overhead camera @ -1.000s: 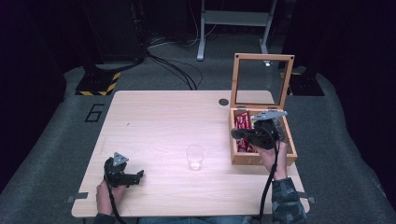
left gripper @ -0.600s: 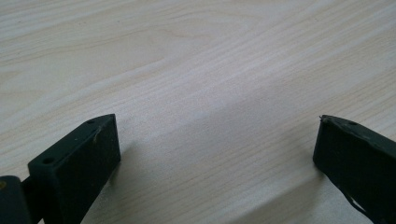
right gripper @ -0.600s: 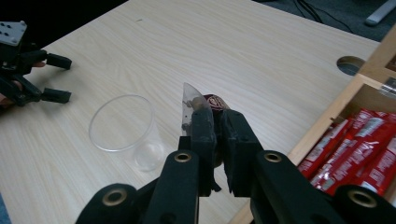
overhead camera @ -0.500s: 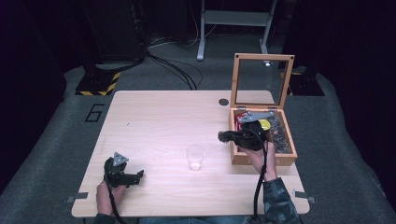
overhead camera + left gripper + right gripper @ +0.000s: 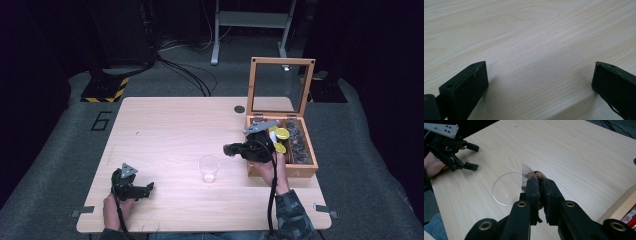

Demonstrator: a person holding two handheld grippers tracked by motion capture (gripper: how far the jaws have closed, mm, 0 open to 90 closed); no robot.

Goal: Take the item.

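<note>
The tabletop (image 5: pixel 175 130) is pale wood-grain laminate, rectangular, with a small dark round disc (image 5: pixel 239 109) near its far edge. On the grey carpet to its left a dark numeral "6" (image 5: pixel 101 120) is readable; a black-and-yellow striped strip (image 5: pixel 105 93) lies farther off.

A clear plastic cup (image 5: pixel 208 168), round-rimmed, stands upright at the near centre of the tabletop.

A wooden box (image 5: pixel 282 172) sits at the right side, its glass-paned lid (image 5: pixel 280 87) raised upright. Inside are yellow round pieces (image 5: pixel 281 133) and darker wrapped items; their print cannot be read.

The right tool (image 5: pixel 537 178) is above the tabletop between the box and the cup, pointing left. Its jaws stand narrow, clamped on a small dark brown sachet (image 5: pixel 538 174) with a clear torn edge and a round red emblem, lettering illegible.

The left tool (image 5: pixel 143 189) rests at the near left of the tabletop, its jaws wide apart with bare wood between them.
</note>
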